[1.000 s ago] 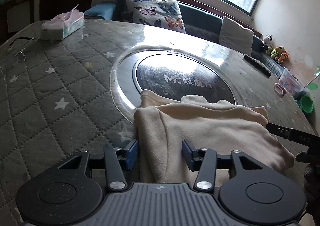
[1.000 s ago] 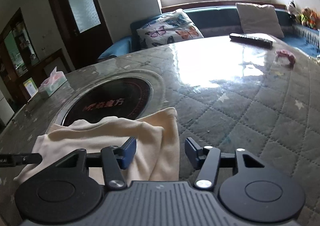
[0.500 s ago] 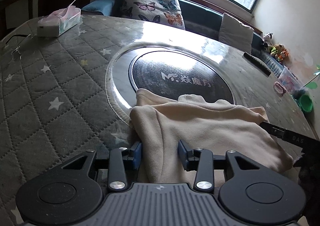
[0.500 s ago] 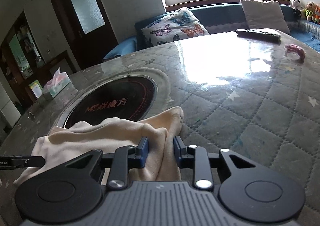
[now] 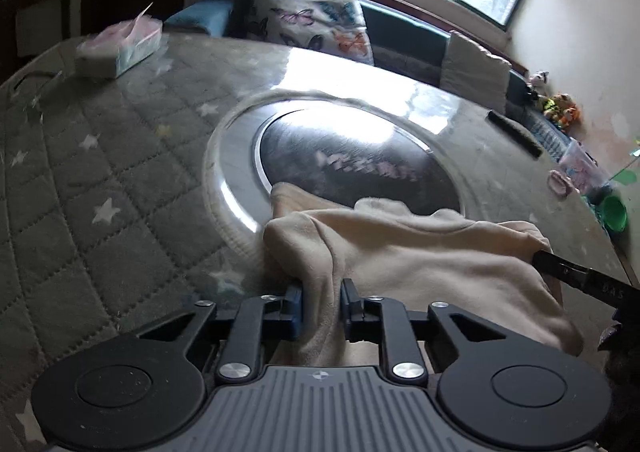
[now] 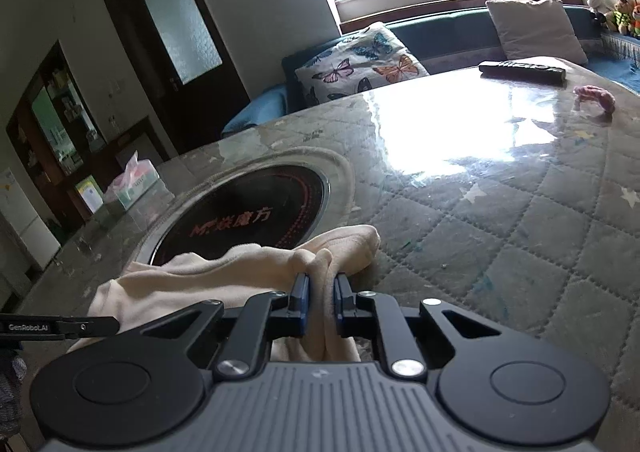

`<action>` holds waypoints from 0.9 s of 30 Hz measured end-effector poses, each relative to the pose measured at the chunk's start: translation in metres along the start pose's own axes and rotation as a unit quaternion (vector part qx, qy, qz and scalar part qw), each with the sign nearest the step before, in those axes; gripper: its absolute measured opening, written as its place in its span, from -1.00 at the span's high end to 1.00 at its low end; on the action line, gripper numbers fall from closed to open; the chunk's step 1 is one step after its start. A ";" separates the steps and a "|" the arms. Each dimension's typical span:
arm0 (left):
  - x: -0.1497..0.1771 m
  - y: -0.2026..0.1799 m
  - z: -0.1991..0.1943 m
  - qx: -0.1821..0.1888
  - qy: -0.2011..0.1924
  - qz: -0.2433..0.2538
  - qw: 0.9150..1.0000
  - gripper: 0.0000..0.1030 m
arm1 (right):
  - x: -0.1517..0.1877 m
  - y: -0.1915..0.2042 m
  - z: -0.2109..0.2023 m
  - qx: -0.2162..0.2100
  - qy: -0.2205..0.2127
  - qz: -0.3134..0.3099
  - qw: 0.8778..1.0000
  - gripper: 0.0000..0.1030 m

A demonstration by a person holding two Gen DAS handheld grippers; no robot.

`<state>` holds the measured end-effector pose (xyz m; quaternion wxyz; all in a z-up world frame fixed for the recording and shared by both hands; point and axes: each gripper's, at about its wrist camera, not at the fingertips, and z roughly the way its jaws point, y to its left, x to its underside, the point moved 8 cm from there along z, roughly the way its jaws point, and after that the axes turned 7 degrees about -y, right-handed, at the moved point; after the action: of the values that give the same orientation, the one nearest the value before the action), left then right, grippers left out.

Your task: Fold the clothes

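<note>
A cream fleece garment (image 5: 420, 256) lies bunched at the near edge of the round table, partly over the dark induction plate (image 5: 352, 156). My left gripper (image 5: 321, 304) is shut on its left near edge. My right gripper (image 6: 320, 300) is shut on a fold at its right end (image 6: 224, 276). The right gripper's finger shows at the right of the left wrist view (image 5: 580, 284). The left gripper's finger shows at the left of the right wrist view (image 6: 60, 326).
A tissue box (image 5: 120, 50) stands at the far left of the quilted table cover (image 5: 80, 172). A remote (image 6: 522, 70) and a pink item (image 6: 596, 96) lie at the far right. A sofa with cushions (image 6: 360, 60) runs behind the table.
Both grippers closed from open onto the garment's near edge. The views have tilted and lifted a little, and the cloth bunches up between the fingers.
</note>
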<state>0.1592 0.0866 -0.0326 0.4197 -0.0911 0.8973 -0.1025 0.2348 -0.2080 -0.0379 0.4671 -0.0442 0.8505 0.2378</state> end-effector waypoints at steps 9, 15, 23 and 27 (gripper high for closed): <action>-0.027 -0.087 0.005 0.070 -0.013 0.073 0.995 0.65 | -0.030 -0.024 -0.049 0.026 -0.058 -0.003 0.998 0.79; -0.038 -0.159 0.036 0.114 -0.006 0.104 0.988 0.65 | -0.057 -0.076 -0.076 0.089 -0.083 -0.010 0.993 0.79; -0.052 -0.237 0.084 0.141 0.011 0.135 0.981 0.65 | -0.095 -0.139 -0.086 0.165 -0.089 -0.027 0.982 0.79; -0.056 -0.257 0.103 0.145 0.018 0.144 0.979 0.65 | -0.110 -0.164 -0.082 0.191 -0.087 -0.034 0.977 0.79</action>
<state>0.2936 -0.1577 0.0108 0.4222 0.1029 0.8842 -0.1712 0.2818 -0.4057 0.0293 0.5473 0.0375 0.8341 0.0582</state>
